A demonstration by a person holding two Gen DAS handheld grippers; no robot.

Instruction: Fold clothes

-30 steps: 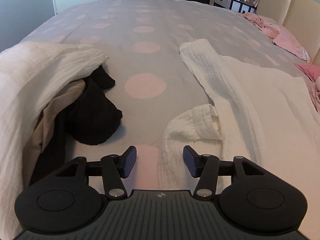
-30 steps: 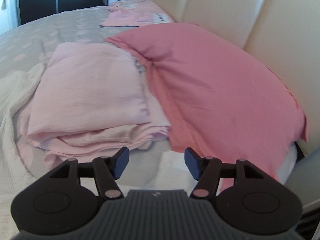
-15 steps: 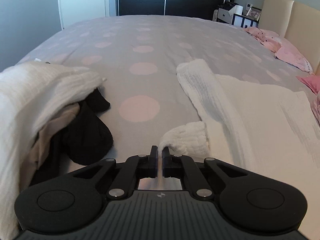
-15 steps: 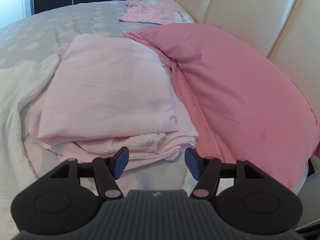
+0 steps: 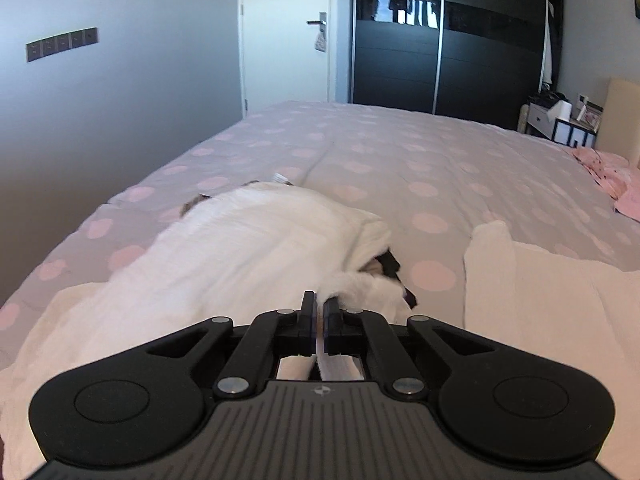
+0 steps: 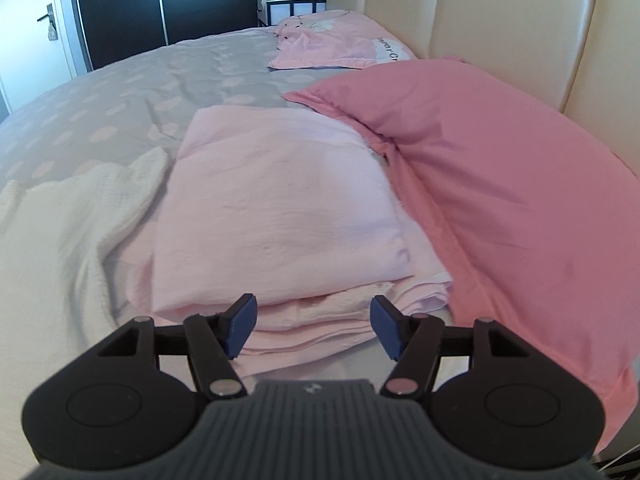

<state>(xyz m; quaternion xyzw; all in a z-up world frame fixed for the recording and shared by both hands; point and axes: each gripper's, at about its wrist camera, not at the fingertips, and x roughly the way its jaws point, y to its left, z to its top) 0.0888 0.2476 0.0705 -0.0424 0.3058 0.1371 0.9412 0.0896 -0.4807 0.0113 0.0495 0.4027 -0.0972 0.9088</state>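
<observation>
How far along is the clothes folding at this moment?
Done: a folded pink stack lies beside the pink pillow. In hand: the left gripper is shut on a white garment, pinching its cuff. The right gripper is open, holding nothing. Left: this garment and the white-and-dark pile.

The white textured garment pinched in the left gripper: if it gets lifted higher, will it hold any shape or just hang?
Probably it just hangs: the white crinkled-cotton garment already bunches and droops at the shut left gripper. It looks light, since a small pinch carries that end. The rest, spread on the grey polka-dot bedcover, will likely trail and drag rather than lift flat.
</observation>
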